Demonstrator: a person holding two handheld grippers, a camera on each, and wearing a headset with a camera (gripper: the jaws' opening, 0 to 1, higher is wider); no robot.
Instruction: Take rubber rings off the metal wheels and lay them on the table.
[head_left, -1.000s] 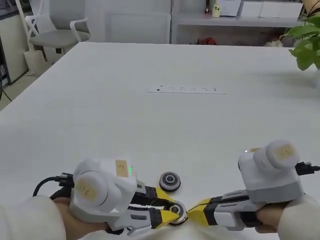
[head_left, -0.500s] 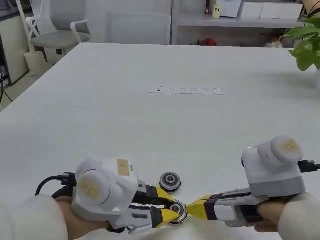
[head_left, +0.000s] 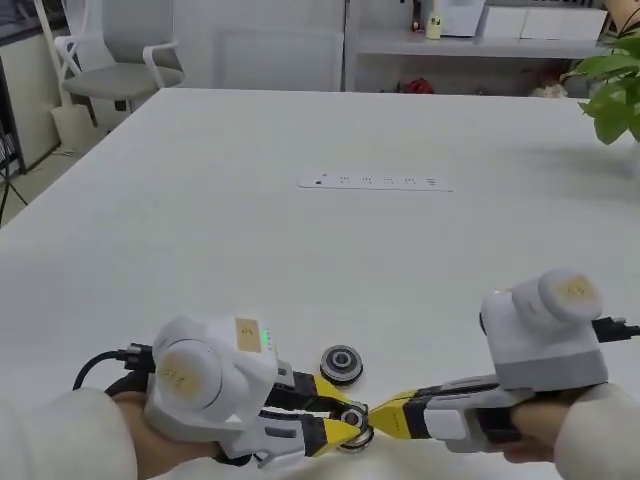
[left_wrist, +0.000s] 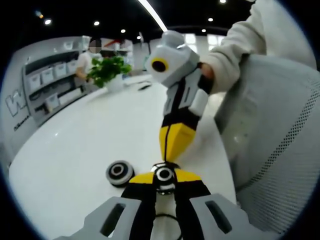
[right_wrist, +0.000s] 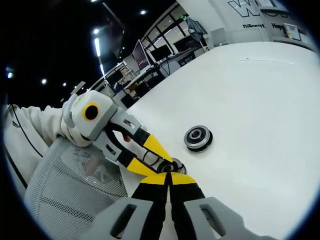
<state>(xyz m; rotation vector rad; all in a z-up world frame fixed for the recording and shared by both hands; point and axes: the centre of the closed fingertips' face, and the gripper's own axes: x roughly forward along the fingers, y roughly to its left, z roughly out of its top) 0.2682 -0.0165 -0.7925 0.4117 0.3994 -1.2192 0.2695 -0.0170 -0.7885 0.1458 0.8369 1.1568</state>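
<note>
My left gripper (head_left: 350, 421) is shut on a small metal wheel (head_left: 356, 417) with a black rubber ring, holding it just above the table's near edge. In the left gripper view the wheel (left_wrist: 164, 174) sits between the yellow fingertips (left_wrist: 142, 178). My right gripper (head_left: 379, 420) comes in from the right, its jaws shut, its tips pinching the wheel's ring at the rim. In the right gripper view its tips (right_wrist: 169, 176) meet the held wheel (right_wrist: 167, 166). A second wheel (head_left: 341, 363) with its ring on lies flat on the table just behind; it also shows in both gripper views (left_wrist: 120, 173) (right_wrist: 198, 138).
The white table (head_left: 300, 250) stretches far ahead, with a white power strip (head_left: 375, 181) lying across its middle. A potted plant (head_left: 612, 85) stands at the right edge. An office chair (head_left: 110, 70) and shelves stand beyond the table.
Both grippers and the held wheel have sunk slightly toward the near edge. The right gripper's tips stay against the wheel. The loose wheel has not moved.
</note>
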